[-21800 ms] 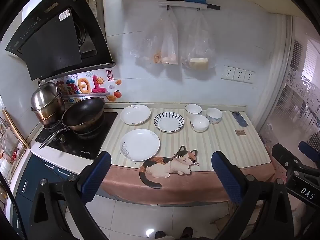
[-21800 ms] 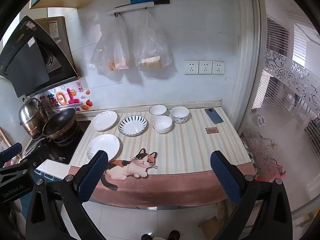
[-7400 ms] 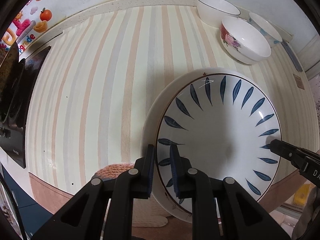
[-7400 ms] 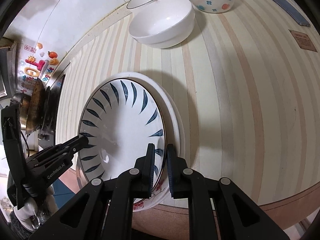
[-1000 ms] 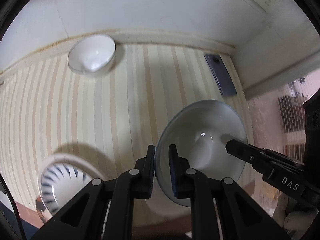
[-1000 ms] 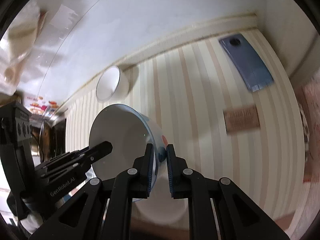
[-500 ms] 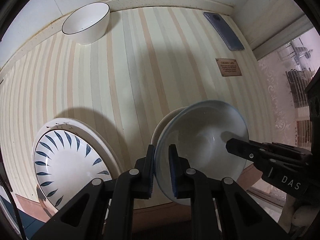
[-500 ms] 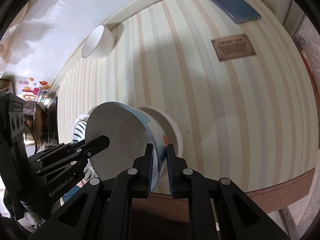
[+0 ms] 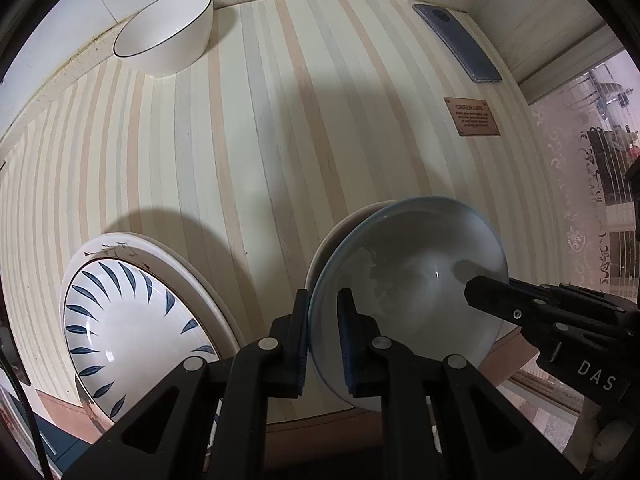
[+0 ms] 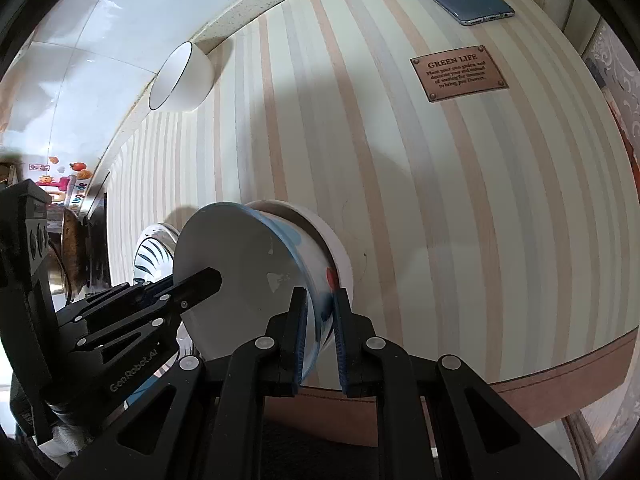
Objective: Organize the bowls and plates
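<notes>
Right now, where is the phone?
The phone lies flat at the striped counter's far right corner, just beyond the small brown plaque.

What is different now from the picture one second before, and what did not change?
The spotted bowl, gripped at opposite rims by the left gripper and the right gripper, has come down into the white bowl beneath it. Nothing was let go; both grippers stay shut on its rim. The black-rimmed bowl, the phone and the stacked plates stayed in place.
</notes>
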